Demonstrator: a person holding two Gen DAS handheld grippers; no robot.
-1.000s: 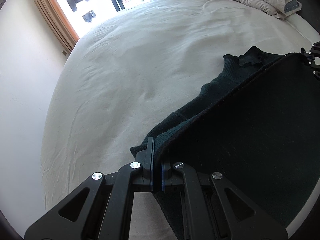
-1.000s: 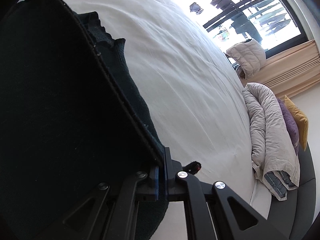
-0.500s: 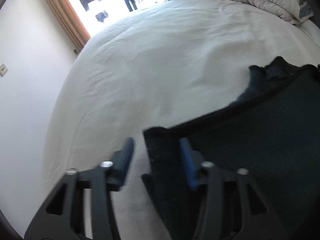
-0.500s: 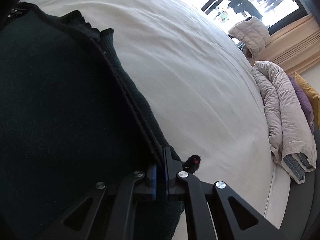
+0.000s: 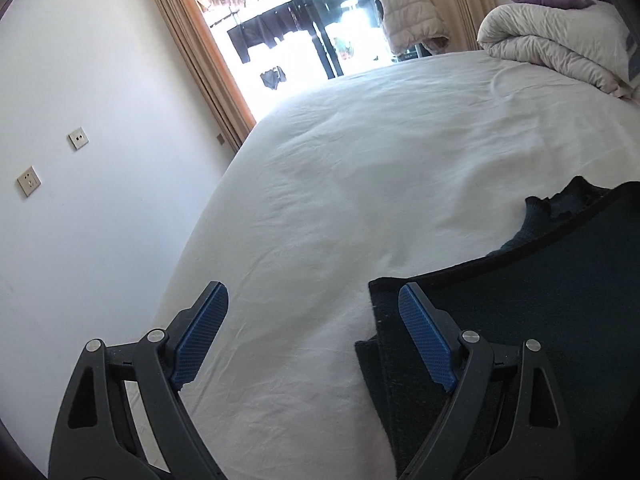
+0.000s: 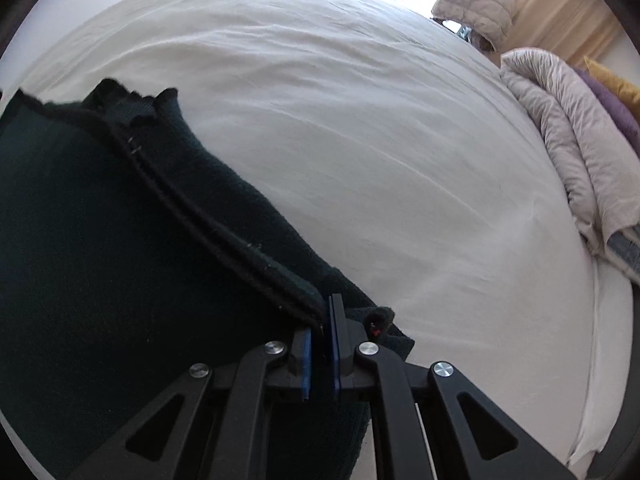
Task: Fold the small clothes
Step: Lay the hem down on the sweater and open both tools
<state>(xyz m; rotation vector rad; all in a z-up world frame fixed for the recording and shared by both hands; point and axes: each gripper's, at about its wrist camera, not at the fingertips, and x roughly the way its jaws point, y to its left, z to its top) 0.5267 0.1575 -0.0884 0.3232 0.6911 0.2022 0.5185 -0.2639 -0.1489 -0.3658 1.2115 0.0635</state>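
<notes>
Dark green knit garment [image 6: 100, 248] lies folded on the white bed [image 5: 360, 184], at four o'clock in the left view. Left tongs [image 5: 312, 332] have just spread wide, empty; right tongs [image 6: 320, 320], nearly closed, pinch its edge.

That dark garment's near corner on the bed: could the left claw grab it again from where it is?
Probably yes. The left claw stands open with nothing between its pads, and the dark garment lies flat on the bed, its corner beside one pad, nothing blocking.
</notes>
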